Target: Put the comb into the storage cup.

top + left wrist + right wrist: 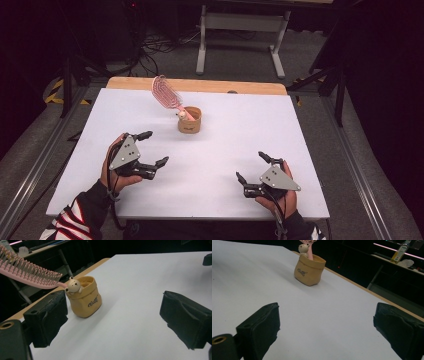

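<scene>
Pink brush (166, 93) stands in yellow cup (190, 120), handle down, head leaning out. Left gripper (152, 148) near cup, right gripper (254, 167) farther; both wide open, empty. Nothing started. Next: reach for brush.

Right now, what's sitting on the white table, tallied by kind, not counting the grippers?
Pink hairbrush: 1, standing handle-down in the pot
Tan sack-shaped pot with a small bear figure on its rim: 1
Total: 2 things, both on the white table
</scene>
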{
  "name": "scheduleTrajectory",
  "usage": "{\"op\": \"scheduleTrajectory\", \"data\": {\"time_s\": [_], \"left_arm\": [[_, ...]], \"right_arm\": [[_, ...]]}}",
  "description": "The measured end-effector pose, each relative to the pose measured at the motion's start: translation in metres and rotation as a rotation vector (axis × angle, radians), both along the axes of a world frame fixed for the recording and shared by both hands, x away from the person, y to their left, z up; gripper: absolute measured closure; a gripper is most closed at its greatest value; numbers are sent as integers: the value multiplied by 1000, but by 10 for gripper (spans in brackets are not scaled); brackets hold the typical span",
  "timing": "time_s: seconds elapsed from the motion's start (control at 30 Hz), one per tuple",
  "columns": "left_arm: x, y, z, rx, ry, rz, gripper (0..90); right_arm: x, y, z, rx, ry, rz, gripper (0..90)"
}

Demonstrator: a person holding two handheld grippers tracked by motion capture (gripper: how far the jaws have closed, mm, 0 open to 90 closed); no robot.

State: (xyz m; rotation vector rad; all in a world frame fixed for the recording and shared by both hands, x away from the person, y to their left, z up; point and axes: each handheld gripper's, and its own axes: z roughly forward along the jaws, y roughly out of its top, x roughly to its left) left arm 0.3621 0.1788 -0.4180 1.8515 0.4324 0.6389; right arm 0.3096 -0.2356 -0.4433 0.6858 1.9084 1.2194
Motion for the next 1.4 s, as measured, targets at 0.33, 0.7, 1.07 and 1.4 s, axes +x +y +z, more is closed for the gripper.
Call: {"op": "scheduleTrajectory", "data": {"time_s": [0.33,0.7,1.07,1.4], "left_arm": [[-7,6,-4,15,-2,8,87],[-14,14,-6,19,4,21,87],[-18,23,-13,44,13,43,87],[-21,34,-19,45,34,61,87]], "right_arm": [[-1,0,1,-5,-5,2,76],[-2,0,2,-5,-18,2,76],[-3,1,2,-8,-20,1,75],[-3,1,3,-6,-19,-1,74]]}}
